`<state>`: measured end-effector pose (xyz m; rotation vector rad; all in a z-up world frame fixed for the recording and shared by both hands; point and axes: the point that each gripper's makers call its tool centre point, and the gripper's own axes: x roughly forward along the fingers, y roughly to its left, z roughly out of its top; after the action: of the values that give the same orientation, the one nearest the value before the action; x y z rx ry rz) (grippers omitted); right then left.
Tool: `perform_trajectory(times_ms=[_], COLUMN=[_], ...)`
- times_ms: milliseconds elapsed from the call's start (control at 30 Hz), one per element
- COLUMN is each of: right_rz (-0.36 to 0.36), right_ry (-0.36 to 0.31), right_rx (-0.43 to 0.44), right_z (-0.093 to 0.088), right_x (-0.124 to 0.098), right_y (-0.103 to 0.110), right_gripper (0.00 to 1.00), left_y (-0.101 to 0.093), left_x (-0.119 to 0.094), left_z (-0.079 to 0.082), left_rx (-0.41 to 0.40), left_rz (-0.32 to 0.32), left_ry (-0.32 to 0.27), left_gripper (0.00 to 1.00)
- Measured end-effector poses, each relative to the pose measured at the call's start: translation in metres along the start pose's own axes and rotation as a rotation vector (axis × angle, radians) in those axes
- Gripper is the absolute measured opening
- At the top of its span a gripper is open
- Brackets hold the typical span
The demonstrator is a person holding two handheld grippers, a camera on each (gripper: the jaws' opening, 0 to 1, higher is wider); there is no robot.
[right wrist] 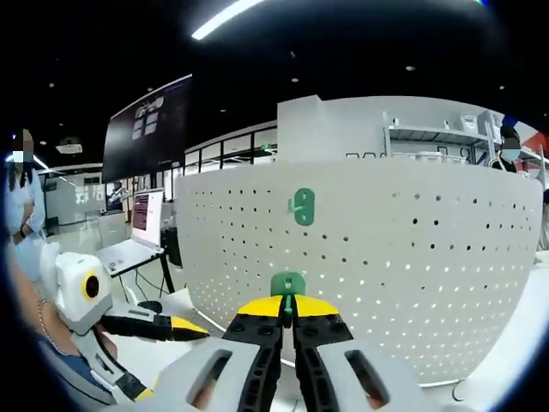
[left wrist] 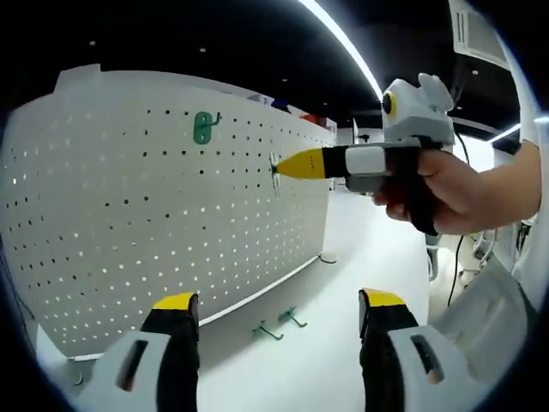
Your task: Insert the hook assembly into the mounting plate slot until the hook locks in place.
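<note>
tool [right wrist: 288, 314] on the right side is pressed together on a green hook [right wrist: 288, 286], and the hook is at the white pegboard [right wrist: 412, 257], below a second green hook [right wrist: 304, 207] that already hangs there. in the left gripper view this right tool [left wrist: 287, 165] touches the board with its yellow tips. the left tool [left wrist: 279, 318] is spread and holds nothing; two more hooks [left wrist: 279, 324] lie on the white surface [left wrist: 360, 257] near the foot of the board.

i think the risk is a tilted push: if the hook goes in at an angle, it can miss the holes, not lock, or slip from the tips and fall. there are no containers here.
</note>
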<state>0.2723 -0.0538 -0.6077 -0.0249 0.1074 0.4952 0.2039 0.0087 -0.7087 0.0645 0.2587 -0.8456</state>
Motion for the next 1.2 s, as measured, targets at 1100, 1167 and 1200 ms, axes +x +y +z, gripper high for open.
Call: perform_trajectory(times_ms=[1100, 1167, 1200], right_rz=[-0.118, -0.126, -0.128], right_ry=[-0.089, -0.096, -0.098], right_rx=[-0.044, -0.042, -0.04], right_z=[0.051, 0.054, 0.055], right_x=[0.031, 0.033, 0.034], right_y=[-0.045, -0.047, -0.047], right_gripper=[0.01, 0.01, 0.01], left_y=[-0.007, -0.007, -0.008], left_x=[-0.017, -0.017, -0.018], left_z=[-0.033, -0.034, -0.035], left_rx=[-0.006, -0.004, 0.0], left_rz=[0.021, 0.02, 0.02], left_ry=[0.037, 0.04, 0.043], left_gripper=[0.76, 0.75, 0.75])
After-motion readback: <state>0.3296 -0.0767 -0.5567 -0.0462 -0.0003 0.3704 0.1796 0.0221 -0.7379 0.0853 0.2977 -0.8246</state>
